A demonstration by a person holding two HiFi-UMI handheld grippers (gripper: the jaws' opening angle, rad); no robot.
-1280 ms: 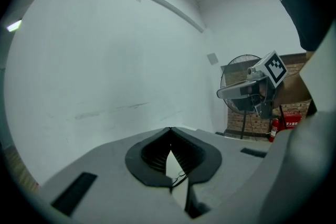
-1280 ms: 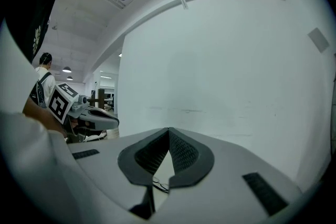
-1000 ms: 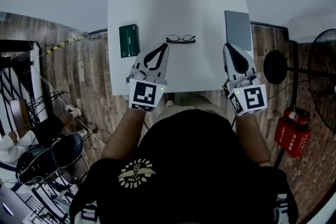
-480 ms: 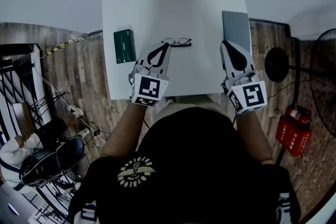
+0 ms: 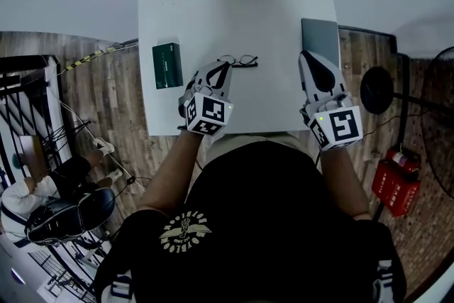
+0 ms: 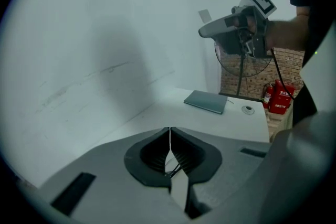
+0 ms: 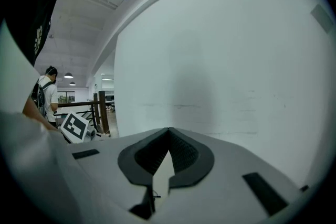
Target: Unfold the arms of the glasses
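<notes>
Head view: the folded glasses [image 5: 239, 61] lie on the white table [image 5: 213, 18] at frame centre. The left gripper [image 5: 225, 65] sits just beside their left end — likely lining up on an arm.

Left gripper view: its jaws meet at the tips.

Right gripper view: the right gripper [image 7: 168, 130] is closed too — empty, facing the wall.

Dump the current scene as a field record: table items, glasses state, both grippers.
table: white
glasses: lying near the table's middle; look folded, though small in view
green box: on the table, left of the glasses
grey slab: flat at the table's right edge
left gripper: fingers together, tips at the glasses; contact can't be told
right gripper: fingers together, nothing between them, held above the table by the slab
</notes>
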